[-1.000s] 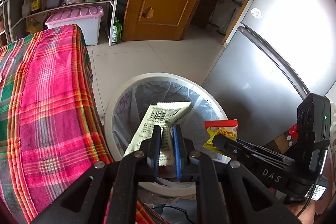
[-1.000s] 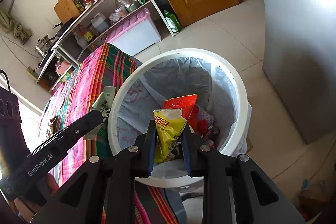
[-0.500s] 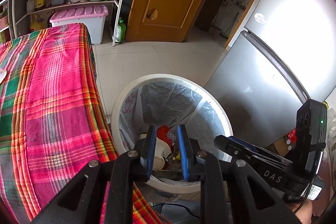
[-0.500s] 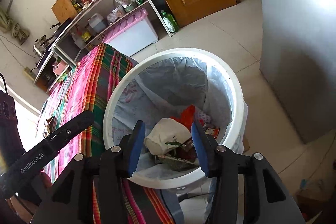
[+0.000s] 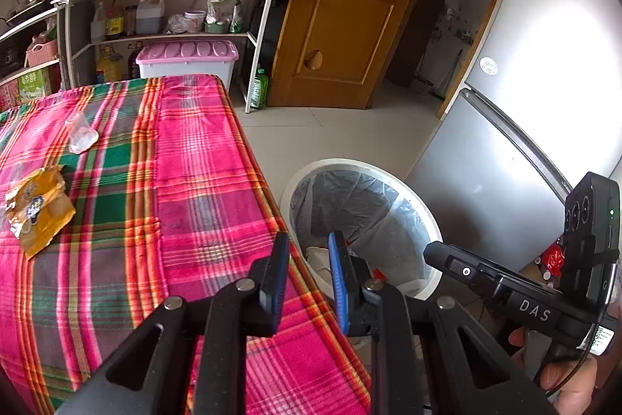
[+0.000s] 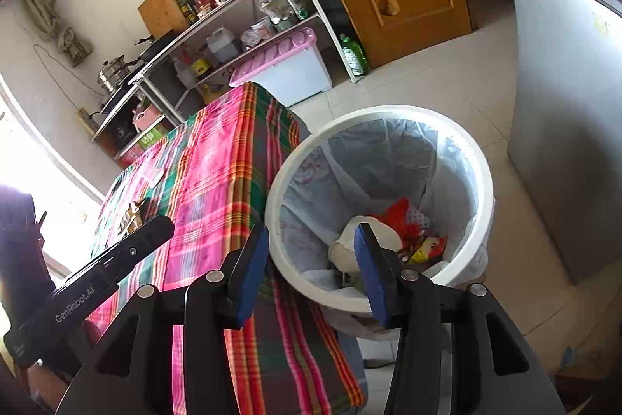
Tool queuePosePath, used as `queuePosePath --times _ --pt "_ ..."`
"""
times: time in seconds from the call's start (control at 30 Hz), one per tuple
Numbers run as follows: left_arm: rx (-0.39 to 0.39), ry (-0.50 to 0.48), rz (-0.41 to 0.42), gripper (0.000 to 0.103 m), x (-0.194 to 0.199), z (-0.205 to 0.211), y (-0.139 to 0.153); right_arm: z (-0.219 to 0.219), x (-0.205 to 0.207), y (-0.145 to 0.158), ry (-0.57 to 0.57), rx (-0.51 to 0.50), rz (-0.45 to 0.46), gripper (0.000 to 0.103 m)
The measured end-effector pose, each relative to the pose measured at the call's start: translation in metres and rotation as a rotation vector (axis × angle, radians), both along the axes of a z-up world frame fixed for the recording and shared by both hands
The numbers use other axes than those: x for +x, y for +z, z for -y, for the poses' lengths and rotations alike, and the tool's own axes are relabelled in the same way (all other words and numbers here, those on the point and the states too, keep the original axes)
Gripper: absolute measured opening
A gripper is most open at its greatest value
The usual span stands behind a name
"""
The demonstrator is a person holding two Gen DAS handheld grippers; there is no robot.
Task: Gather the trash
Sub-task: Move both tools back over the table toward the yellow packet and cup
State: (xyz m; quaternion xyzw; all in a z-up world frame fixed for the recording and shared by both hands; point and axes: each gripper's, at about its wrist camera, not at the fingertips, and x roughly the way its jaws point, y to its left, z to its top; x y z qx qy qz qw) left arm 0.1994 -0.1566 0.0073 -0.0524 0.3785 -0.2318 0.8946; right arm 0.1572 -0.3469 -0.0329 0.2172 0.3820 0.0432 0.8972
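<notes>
A worktop (image 5: 202,181) draped in pink and green plaid fills the left of both views. A white bin (image 6: 482,181) with a clear liner is seen at centre right; its trash (image 6: 404,228), red and yellow wrappers with a white wad, shows only in the right wrist view. Only the left wrist view shows an orange wrapper (image 5: 39,209) clearly, at left. The left gripper (image 5: 309,275) and the right gripper (image 6: 311,271) are seen with jaws apart and empty. "DAS" and "GenRobot.AI" can be read on the gripper bodies.
</notes>
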Motion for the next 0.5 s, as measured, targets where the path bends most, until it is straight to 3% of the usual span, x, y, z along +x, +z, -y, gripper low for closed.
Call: queuePosePath --times 0.5 --pt "-0.003 0.115 0.048 0.023 -0.044 -0.069 0.011 -0.068 -0.023 0.023 0.144 -0.070 0.048 0.047"
